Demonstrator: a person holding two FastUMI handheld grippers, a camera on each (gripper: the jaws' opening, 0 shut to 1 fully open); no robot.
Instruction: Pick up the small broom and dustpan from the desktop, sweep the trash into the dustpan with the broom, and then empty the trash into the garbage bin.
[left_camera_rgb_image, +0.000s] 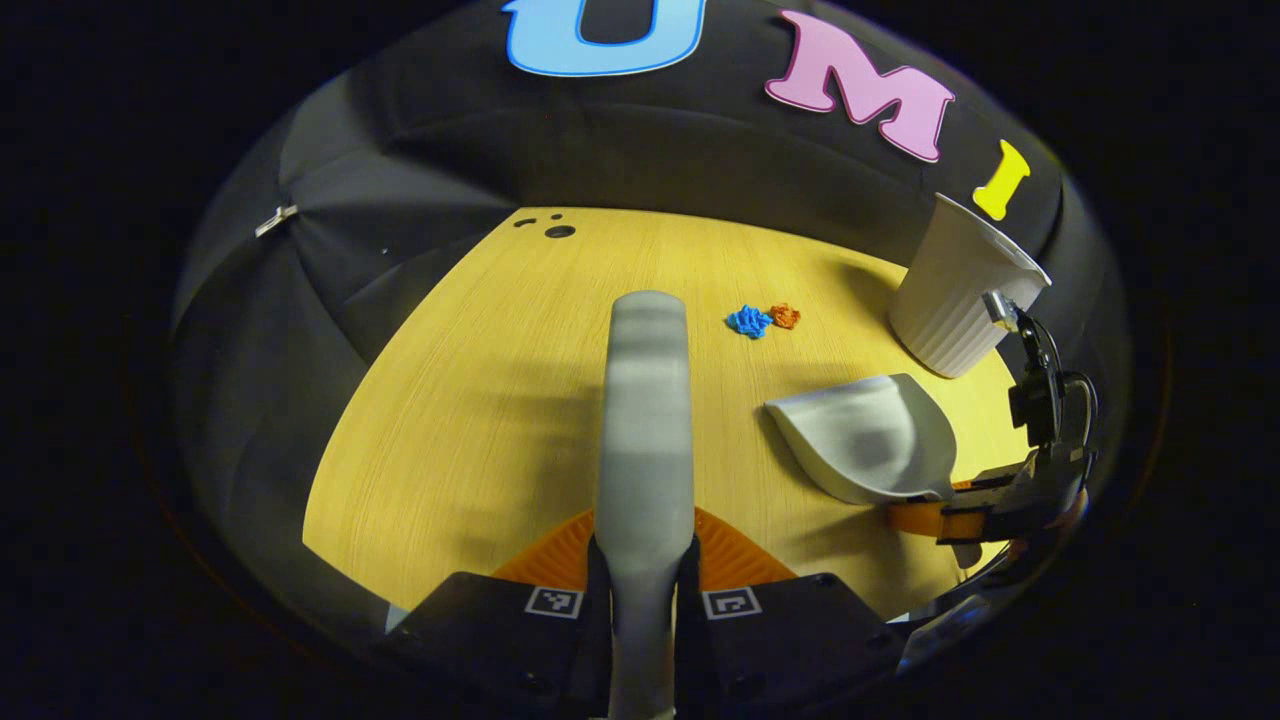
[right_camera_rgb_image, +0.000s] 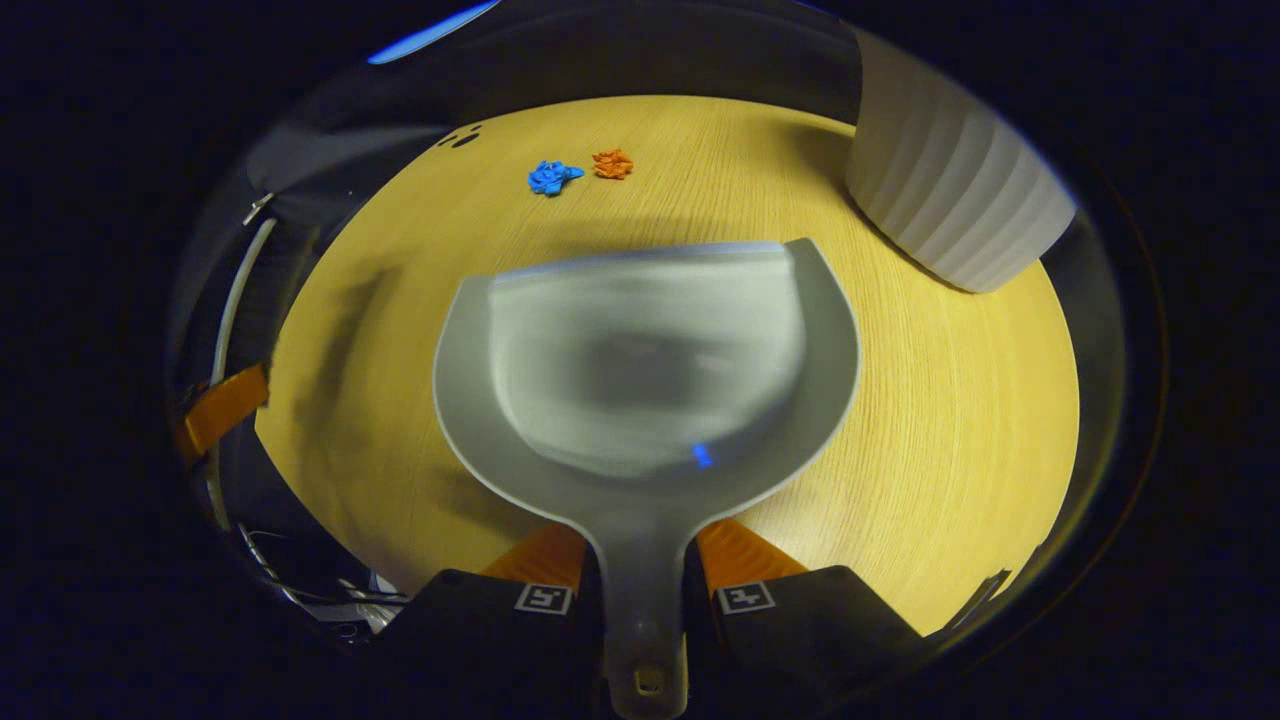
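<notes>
The right gripper (right_camera_rgb_image: 640, 570) pinches the handle of the shallow grey plastic dustpan (right_camera_rgb_image: 650, 360), whose scoop holds nothing. The left gripper (left_camera_rgb_image: 640, 560) clamps the grey broom (left_camera_rgb_image: 646, 420). Blue (left_camera_rgb_image: 748, 321) and orange (left_camera_rgb_image: 785, 316) crumpled scraps lie on the wooden desktop (left_camera_rgb_image: 480, 400), near the white ribbed garbage bin (left_camera_rgb_image: 958, 295).

This is a staged recording booth rather than a lived-in room: black cloth (left_camera_rgb_image: 420, 150) hangs as a wall close behind a bare light-wood desk (left_camera_rgb_image: 480, 400), pinned with a small clip (left_camera_rgb_image: 275, 219). The desk carries a sparse set of props: a white ribbed garbage bin (left_camera_rgb_image: 955, 295), a grey dustpan (right_camera_rgb_image: 650, 360), and two crumpled paper scraps, blue (left_camera_rgb_image: 748, 321) and orange (left_camera_rgb_image: 785, 316).
</notes>
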